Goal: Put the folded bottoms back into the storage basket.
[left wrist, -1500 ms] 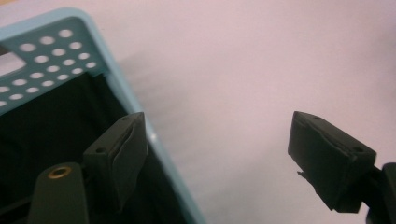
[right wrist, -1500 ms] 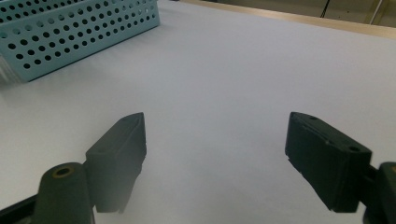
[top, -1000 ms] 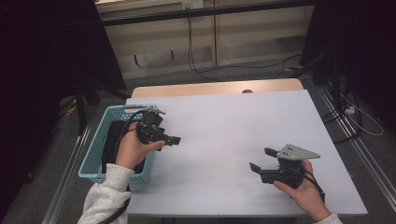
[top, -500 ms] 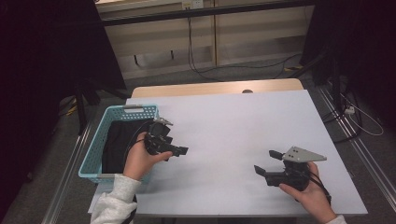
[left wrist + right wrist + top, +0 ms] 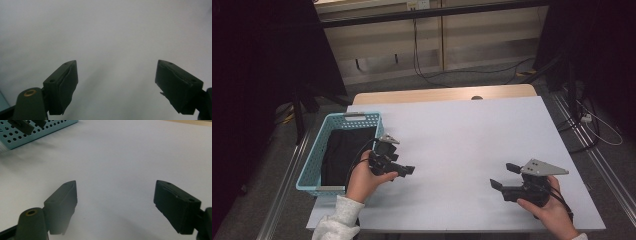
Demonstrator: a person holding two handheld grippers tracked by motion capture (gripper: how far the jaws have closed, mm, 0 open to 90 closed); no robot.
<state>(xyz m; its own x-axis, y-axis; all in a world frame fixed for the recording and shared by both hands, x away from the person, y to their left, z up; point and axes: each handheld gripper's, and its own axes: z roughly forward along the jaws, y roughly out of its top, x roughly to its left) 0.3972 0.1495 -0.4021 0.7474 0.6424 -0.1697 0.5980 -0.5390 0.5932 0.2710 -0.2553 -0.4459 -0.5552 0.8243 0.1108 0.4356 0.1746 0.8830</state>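
No brand, label or readable writing shows on anything in these pictures; the small tab on the far rim of the basket (image 5: 343,150) is too small to tell. In the high view the left gripper (image 5: 404,170) sits at about 8 o'clock on the white table (image 5: 472,135), just beside the basket's right wall, its jaws pointing toward 3 o'clock over the bare tabletop. In the left gripper view the jaws stand spread wide, with nothing between them and nothing touching the pads; plain white surface lies beyond them. The right gripper (image 5: 504,176) is at about 4 o'clock on the table, well apart from the left one, its jaws pointing toward 9 o'clock and its grey three-cornered plate on top. In the right gripper view its jaws are likewise spread wide and hold nothing, with white tabletop between them. The light blue perforated basket stands at the table's 9 o'clock edge, and a dark cloth (image 5: 343,150) lies inside it, filling the bottom. In the right gripper view the basket's holed wall (image 5: 37,128) shows at 11 o'clock, with the other gripper's dark jaws in front of it.
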